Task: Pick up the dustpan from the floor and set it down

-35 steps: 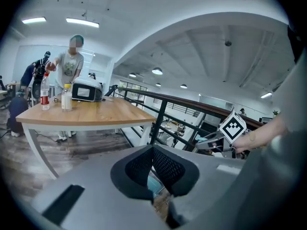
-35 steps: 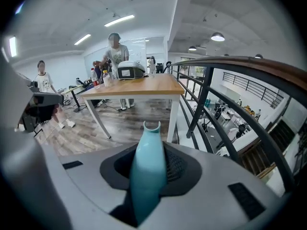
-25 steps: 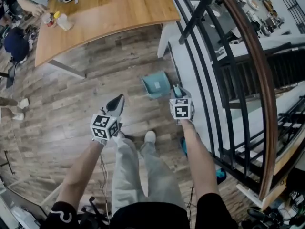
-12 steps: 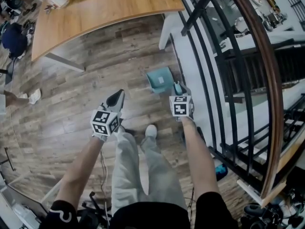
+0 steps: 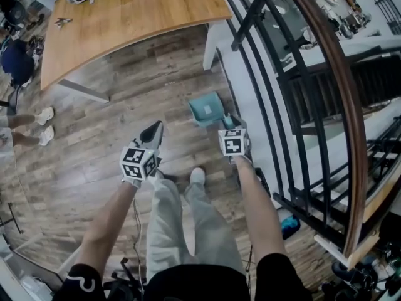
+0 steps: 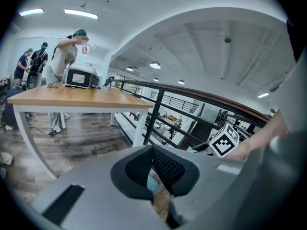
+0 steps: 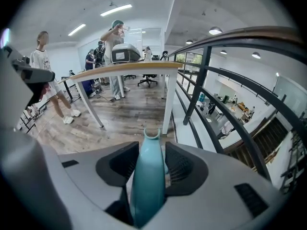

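A teal dustpan [image 5: 207,109] rests on the wood floor beside the white ledge, with its handle [image 7: 149,176] running back between the jaws of my right gripper [image 5: 229,120]. In the right gripper view the handle stands upright in the middle of that gripper [image 7: 151,150]. The jaws have just been opening and the pads no longer squeeze it. My left gripper [image 5: 155,132] hangs to the left above the floor, apart from the dustpan. Its tips meet in the left gripper view [image 6: 152,150] and it holds nothing.
A long wooden table [image 5: 138,11] stands ahead, with people near its far end [image 7: 115,42]. A black railing with a brown handrail [image 5: 326,74] runs along the right, over a white ledge [image 5: 250,86]. Shoes [image 5: 44,115] lie at the left.
My right gripper has sunk a little with the dustpan's handle between its jaws. The left gripper has stayed where it was. The person at the table's far corner has left the head view.
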Action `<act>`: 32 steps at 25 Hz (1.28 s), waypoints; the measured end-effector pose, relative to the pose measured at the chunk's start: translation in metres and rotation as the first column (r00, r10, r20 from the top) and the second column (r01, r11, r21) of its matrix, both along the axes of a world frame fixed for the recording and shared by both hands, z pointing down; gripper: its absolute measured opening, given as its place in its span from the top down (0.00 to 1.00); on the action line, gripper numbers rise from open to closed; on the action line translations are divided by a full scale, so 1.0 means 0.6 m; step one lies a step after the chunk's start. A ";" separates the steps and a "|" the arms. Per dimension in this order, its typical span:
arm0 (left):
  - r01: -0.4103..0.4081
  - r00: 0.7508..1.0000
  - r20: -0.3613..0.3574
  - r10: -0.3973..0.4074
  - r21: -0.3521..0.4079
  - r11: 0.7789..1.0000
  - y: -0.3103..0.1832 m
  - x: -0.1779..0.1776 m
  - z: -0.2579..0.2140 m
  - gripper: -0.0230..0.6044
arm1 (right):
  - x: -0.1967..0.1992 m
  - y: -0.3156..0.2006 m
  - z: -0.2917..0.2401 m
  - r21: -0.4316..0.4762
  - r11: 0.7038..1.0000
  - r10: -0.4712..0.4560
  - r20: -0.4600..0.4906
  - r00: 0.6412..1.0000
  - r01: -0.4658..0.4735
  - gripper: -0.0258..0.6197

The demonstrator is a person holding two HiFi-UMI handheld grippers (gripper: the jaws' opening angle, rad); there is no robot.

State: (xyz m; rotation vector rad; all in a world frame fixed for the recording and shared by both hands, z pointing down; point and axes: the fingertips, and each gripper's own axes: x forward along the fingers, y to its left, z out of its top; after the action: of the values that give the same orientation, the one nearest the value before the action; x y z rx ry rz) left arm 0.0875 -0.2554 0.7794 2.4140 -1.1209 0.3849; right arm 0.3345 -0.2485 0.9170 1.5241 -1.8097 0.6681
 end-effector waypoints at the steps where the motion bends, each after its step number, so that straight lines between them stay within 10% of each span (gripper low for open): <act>1: -0.001 1.000 0.001 0.001 0.001 1.000 -0.001 0.003 -0.004 0.97 | 0.001 -0.002 -0.008 0.007 1.000 0.002 0.011 1.000 -0.002 0.70; 16: -0.015 0.999 0.030 0.014 0.016 1.000 -0.018 0.030 -0.103 0.97 | 0.006 0.010 -0.171 0.100 0.995 -0.036 0.121 0.992 0.024 0.69; 32: 0.013 0.999 -0.034 -0.009 0.116 0.993 -0.009 0.008 -0.355 0.97 | -0.039 0.001 -0.507 0.315 0.942 -0.164 0.141 0.976 0.113 0.96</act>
State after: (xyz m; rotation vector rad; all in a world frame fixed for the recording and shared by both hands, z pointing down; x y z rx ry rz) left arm 0.0922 -0.2607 0.5667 2.5034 -1.1716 0.2820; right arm 0.3112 -0.2481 0.6128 1.5525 -2.2081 0.4734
